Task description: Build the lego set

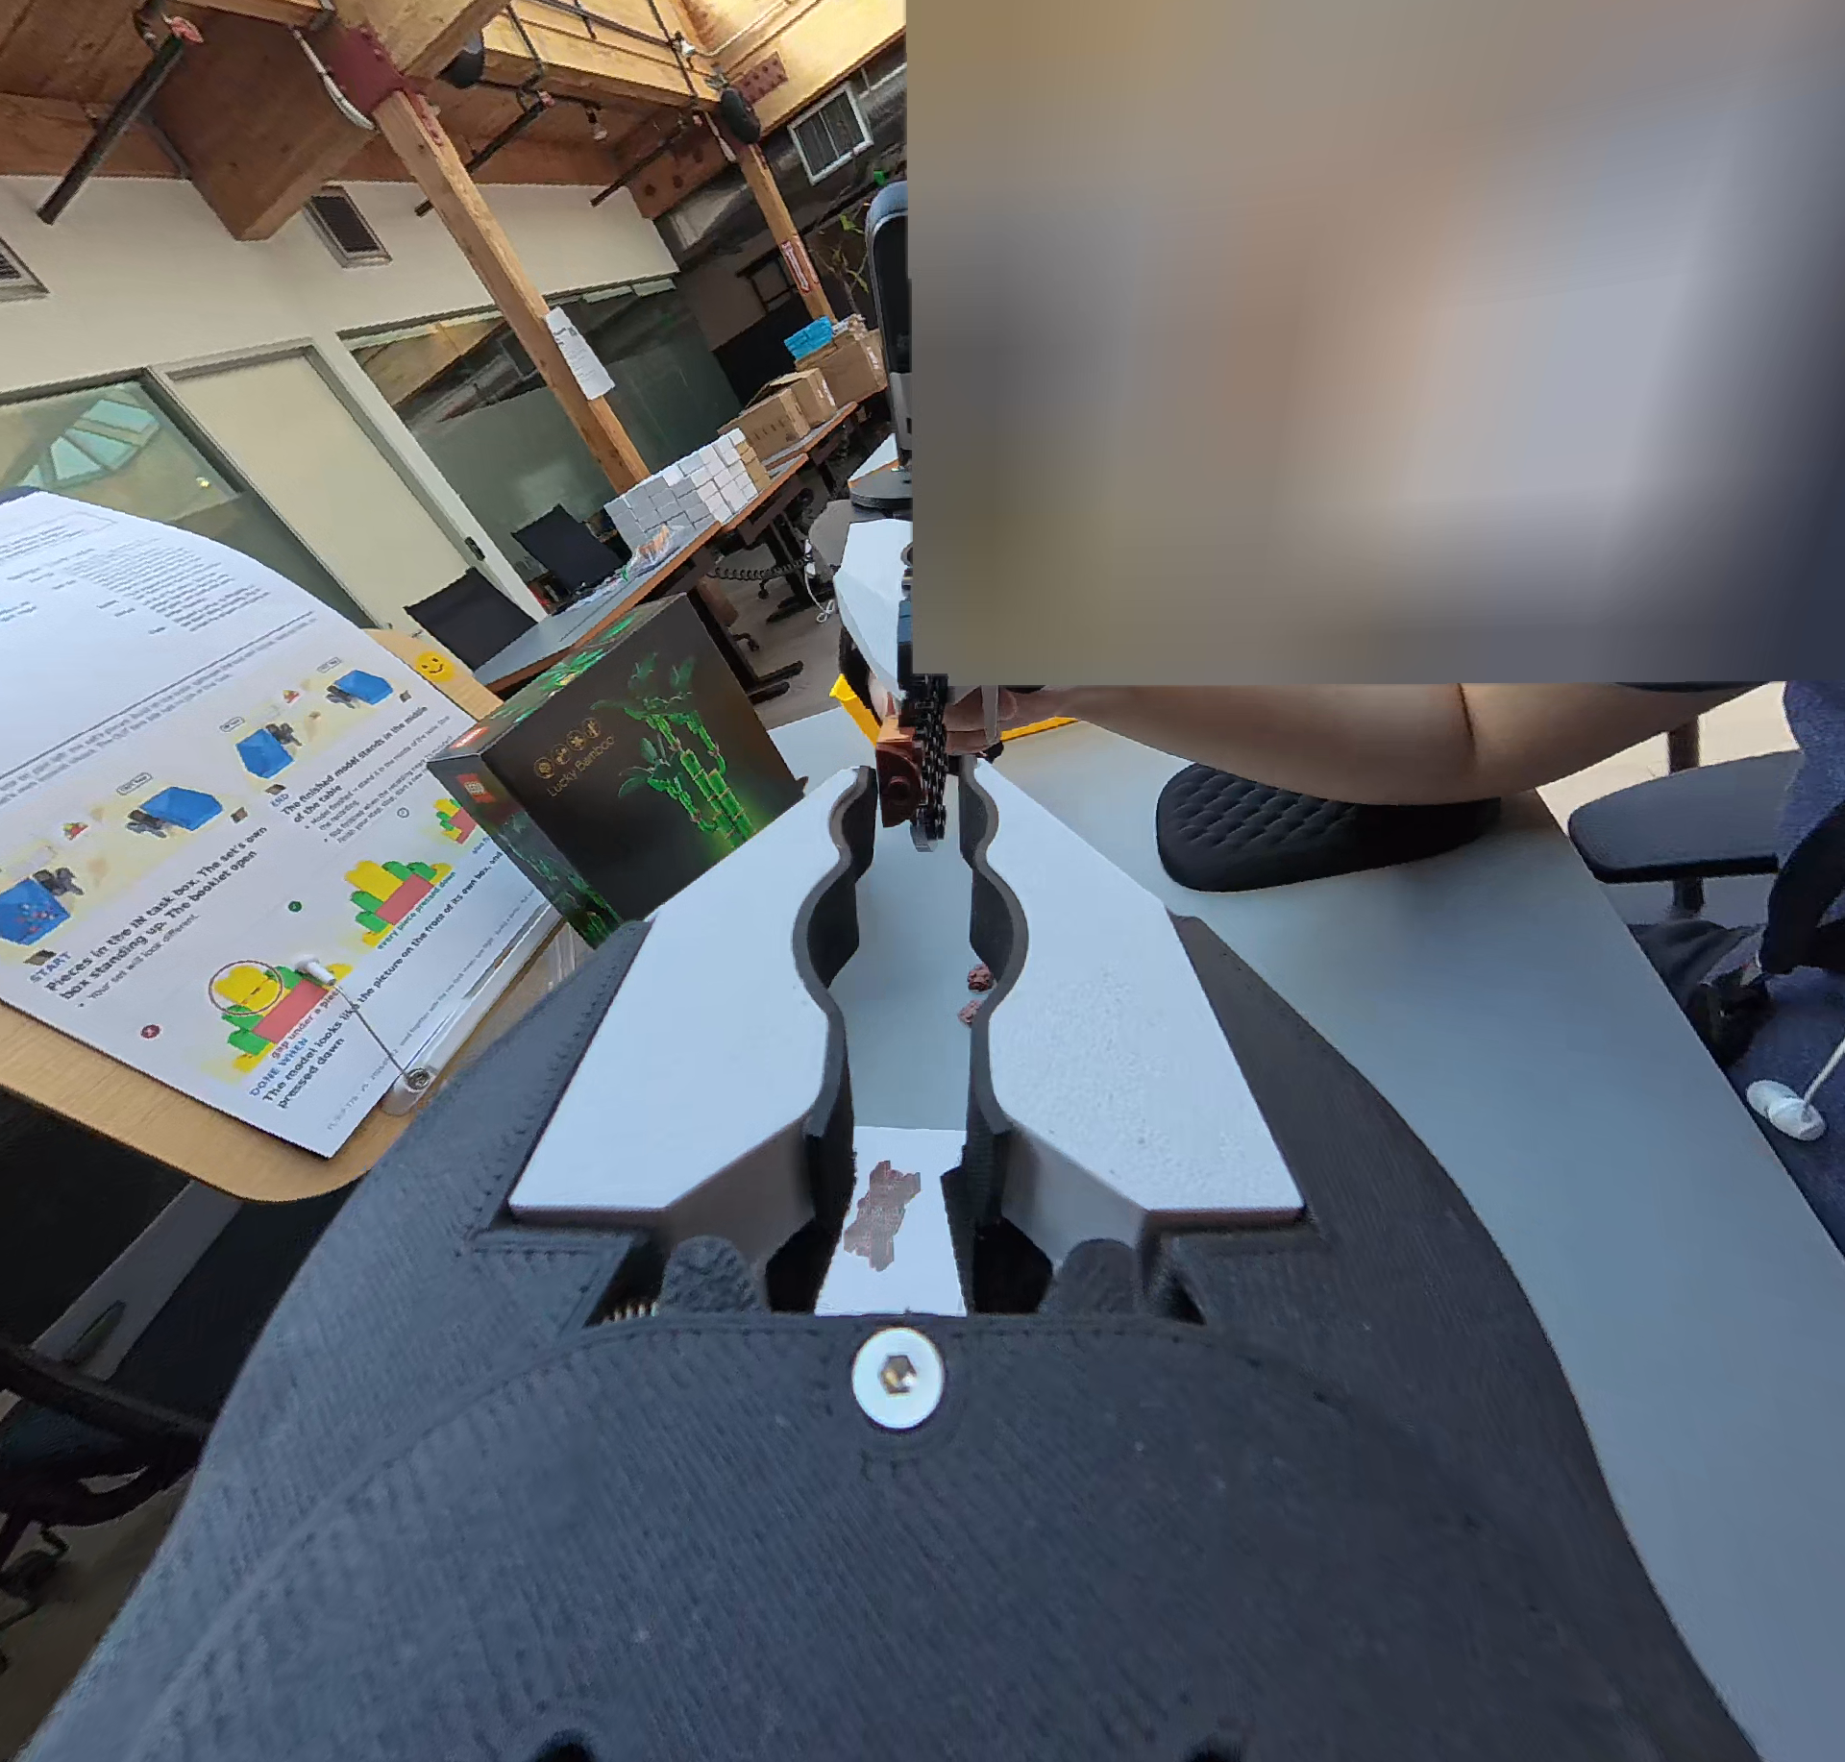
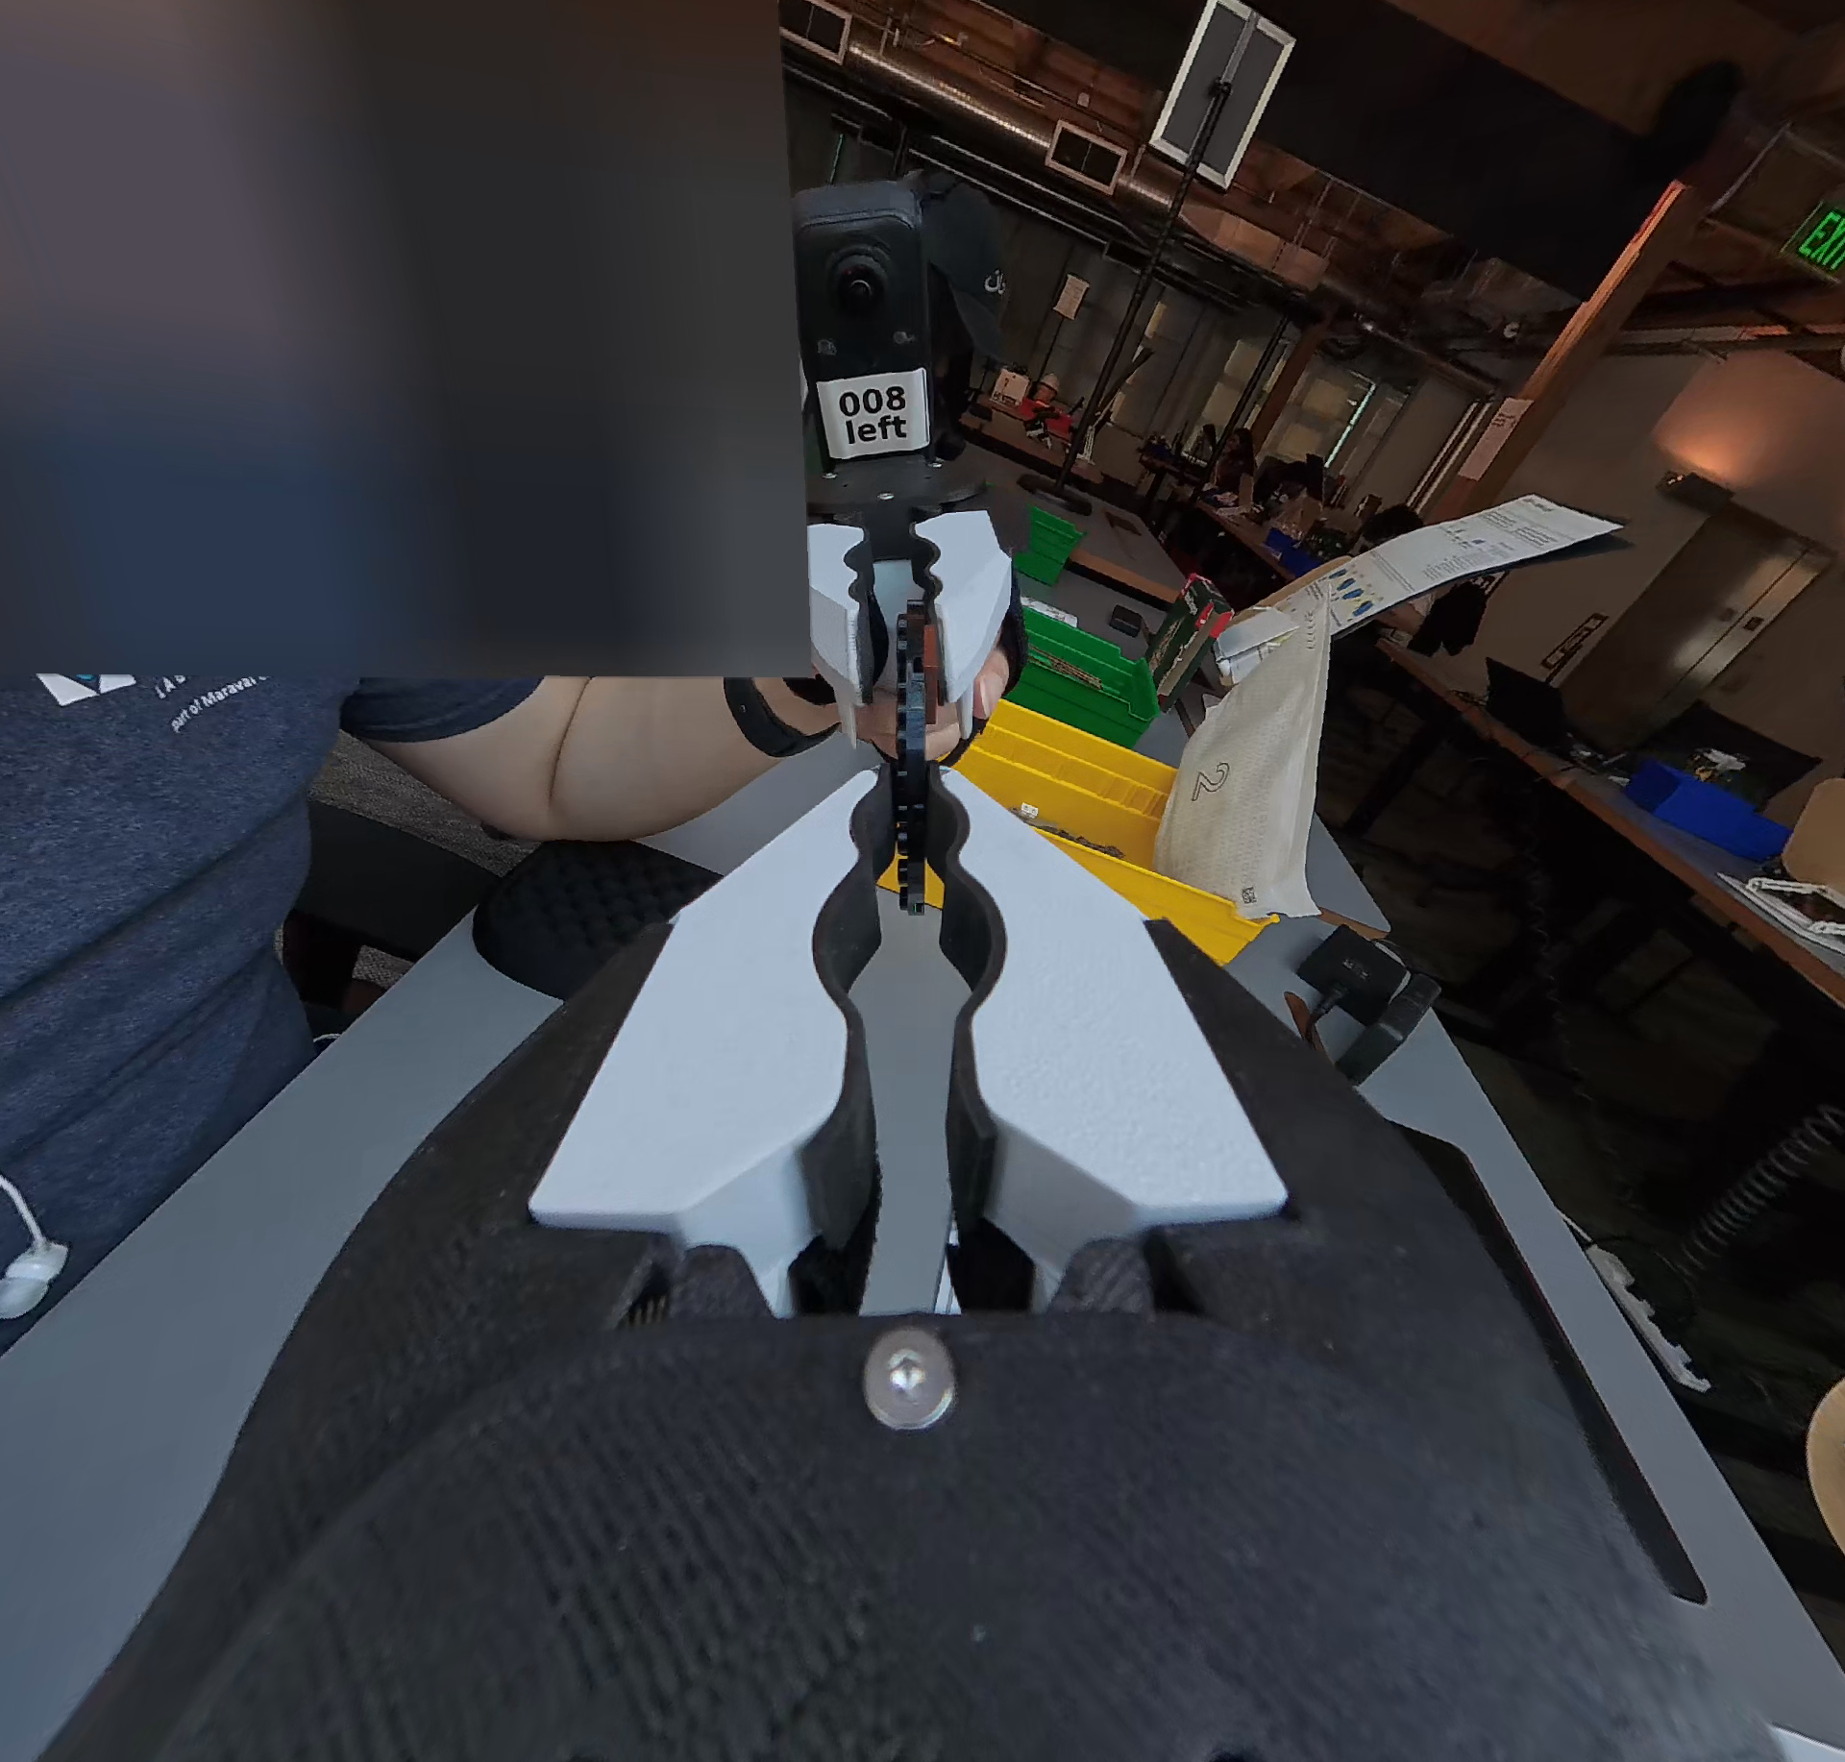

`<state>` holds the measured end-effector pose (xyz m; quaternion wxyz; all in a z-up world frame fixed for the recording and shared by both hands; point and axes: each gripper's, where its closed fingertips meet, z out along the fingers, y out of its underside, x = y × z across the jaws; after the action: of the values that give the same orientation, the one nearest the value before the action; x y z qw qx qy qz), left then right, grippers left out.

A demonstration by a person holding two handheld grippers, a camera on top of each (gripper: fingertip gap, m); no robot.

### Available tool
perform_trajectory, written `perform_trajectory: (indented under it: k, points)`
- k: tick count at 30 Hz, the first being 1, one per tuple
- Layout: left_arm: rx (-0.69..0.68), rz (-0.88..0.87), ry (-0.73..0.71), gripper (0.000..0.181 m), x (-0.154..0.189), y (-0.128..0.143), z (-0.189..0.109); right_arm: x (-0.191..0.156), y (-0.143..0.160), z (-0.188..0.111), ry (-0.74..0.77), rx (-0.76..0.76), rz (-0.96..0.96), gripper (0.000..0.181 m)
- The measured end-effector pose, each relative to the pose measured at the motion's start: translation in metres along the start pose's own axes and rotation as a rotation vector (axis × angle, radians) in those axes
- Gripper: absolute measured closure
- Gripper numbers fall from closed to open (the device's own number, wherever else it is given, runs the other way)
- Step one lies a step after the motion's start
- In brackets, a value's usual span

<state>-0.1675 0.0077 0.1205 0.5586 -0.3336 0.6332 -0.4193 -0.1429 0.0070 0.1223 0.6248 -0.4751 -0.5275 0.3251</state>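
1. Nearest the lens in each wrist view is that gripper's black housing, from which two pale grey fingers with wavy black pads run forward.
2. Grey table (image 1: 1448,965): lies beneath both grippers; its surface shows through the gap between the fingers.
3. Left gripper (image 1: 917,801): fingers drawn close, tips pinching a black studded lego plate (image 1: 928,766) that stands on edge. A reddish-brown lego brick (image 1: 899,778) sits on the plate's left face, just outside the left fingertip.
4. Right gripper (image 2: 909,816): faces the left gripper head-on, its tips closed on the other end of the same black plate (image 2: 911,816). The left gripper (image 2: 904,656) shows beyond it, with a camera mounted above.
5. Instruction sheet (image 1: 200,786): propped on a wooden board, far left of the left gripper.
6. Dark lego box (image 1: 639,766) with a green plant picture: stands upright, ahead and left of the left gripper's fingertips.
7. Yellow bin (image 2: 1088,816): ahead and right of the right gripper; a green bin (image 2: 1078,671) sits just beyond it.
8. White paper bag (image 2: 1248,796): stands upright at the yellow bin's right end.
9. Black wrist rest (image 1: 1298,826): right of the left gripper's tips, under the person's forearm (image 1: 1248,746).
10. Small brown lego pieces (image 1: 978,990): lie loose on the table, seen between the left gripper's fingers.
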Motion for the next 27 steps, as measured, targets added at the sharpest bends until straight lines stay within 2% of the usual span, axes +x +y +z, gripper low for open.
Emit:
perform_trajectory:
  k: [7,13,27]
  points:
    - [0.021,0.022,0.011,0.167,0.005,-0.003,0.003,-0.004,-0.001,-0.003,-0.024,0.005,-0.013,0.178]
    - [0.04,0.101,0.015,0.176,0.014,-0.009,0.003,-0.015,0.001,0.0,-0.002,-0.031,-0.247,0.177]
    - [-0.013,0.288,0.013,0.175,0.03,-0.01,0.002,-0.033,-0.006,-0.001,0.003,-0.069,-0.471,0.177]
